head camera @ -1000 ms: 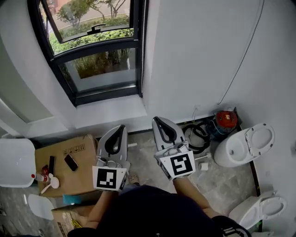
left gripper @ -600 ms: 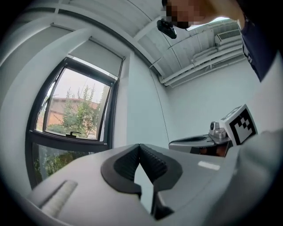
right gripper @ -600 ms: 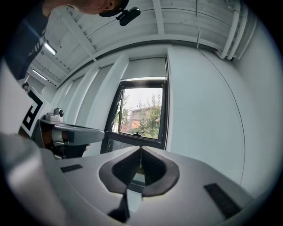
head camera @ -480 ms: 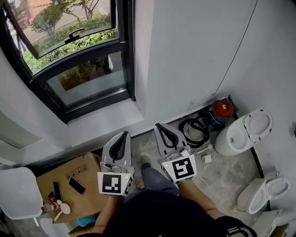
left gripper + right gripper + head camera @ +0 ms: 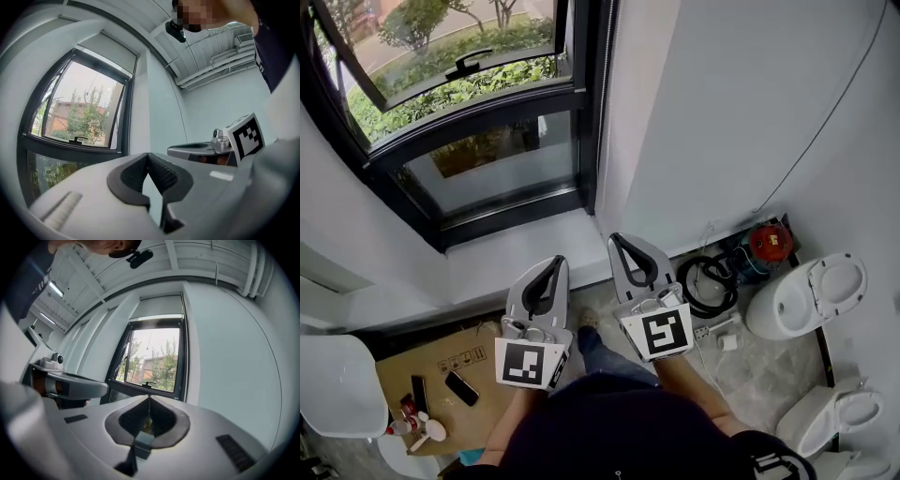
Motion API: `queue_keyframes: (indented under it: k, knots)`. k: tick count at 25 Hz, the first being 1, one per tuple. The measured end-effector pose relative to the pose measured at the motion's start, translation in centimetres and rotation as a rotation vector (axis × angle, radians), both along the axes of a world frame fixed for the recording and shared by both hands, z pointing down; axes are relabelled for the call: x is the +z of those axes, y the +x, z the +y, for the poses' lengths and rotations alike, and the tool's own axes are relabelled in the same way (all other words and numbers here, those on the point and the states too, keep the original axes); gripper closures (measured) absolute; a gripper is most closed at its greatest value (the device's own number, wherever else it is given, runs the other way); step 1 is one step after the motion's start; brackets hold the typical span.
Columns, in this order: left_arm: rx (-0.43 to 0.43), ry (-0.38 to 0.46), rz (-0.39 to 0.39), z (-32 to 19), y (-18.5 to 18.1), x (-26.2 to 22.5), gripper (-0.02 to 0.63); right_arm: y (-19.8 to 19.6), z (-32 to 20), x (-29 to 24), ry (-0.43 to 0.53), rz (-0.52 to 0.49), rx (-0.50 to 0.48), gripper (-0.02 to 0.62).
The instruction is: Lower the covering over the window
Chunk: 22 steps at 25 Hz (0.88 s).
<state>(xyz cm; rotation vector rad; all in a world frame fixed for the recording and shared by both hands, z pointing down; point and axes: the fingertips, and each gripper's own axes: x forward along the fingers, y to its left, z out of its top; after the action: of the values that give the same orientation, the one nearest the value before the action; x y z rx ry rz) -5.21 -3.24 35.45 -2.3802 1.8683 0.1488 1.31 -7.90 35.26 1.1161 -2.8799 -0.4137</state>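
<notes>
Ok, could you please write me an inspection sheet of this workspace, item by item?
Surface: white window sill, nothing seen on it; grey floor below.
Job's things: window, upper pane swung open; blind raised at its top.
Clutter: cardboard box bearing a phone; white chair; two toilets.
Grippers: left gripper and right gripper shut, empty, short of the window.
Cables: thin cable down the wall; black coil on the floor.
Surroundings: white wall; trees outside.
</notes>
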Motion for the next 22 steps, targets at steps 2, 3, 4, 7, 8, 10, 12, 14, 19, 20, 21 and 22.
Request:
queue_keyframes:
  k: [2,3,4,7,8,10,12,14,19,20,21,22]
  knots:
    - [0.017,0.015,-0.004,-3.1,-0.7,-1.0,0.600,-1.2,-3.0,-0.6,0.019,0.001,0.006,0.581]
    - [0.027,0.009,-0.012,-4.7,-1.0,-1.3,0.600,-1.8,-4.4,-0.9,0.024,-0.001,0.011,0.583]
    - [0.038,0.002,-0.021,-6.3,-1.3,-1.5,0.600,-2.2,-5.9,-1.2,0.028,-0.003,0.016,0.583]
    - [0.056,-0.044,-0.031,-10.8,-2.2,-1.4,0.600,-3.4,-10.0,-1.7,0.030,-0.002,0.029,0.582]
    - [0.061,-0.064,-0.025,-12.2,-2.6,-1.2,0.600,-3.9,-11.3,-1.7,0.028,-0.003,0.031,0.583]
    - [0.075,-0.079,-0.019,-14.8,-3.3,-1.1,0.600,-4.5,-13.5,-1.7,0.023,-0.011,0.037,0.582]
    - [0.089,-0.066,-0.036,-17.1,-3.7,-1.3,0.600,-4.9,-15.5,-1.5,0.015,-0.023,0.045,0.582]
    - [0.102,-0.023,-0.047,-19.0,-3.9,-2.0,0.600,-5.1,-17.1,-1.0,-0.001,-0.019,0.054,0.582]
    - [0.132,-0.002,-0.035,-22.1,-5.0,-1.9,0.600,-6.3,-19.8,-0.5,0.001,-0.010,0.083,0.583]
    - [0.138,-0.005,-0.035,-22.5,-5.1,-1.7,0.600,-6.4,-20.1,-0.5,0.005,-0.005,0.089,0.583]
    - [0.146,-0.006,-0.033,-22.8,-5.2,-1.6,0.600,-6.5,-20.3,-0.4,0.008,0.000,0.095,0.583]
    - [0.154,-0.005,-0.030,-23.2,-5.2,-1.6,0.600,-6.6,-20.6,-0.4,0.010,0.002,0.100,0.582]
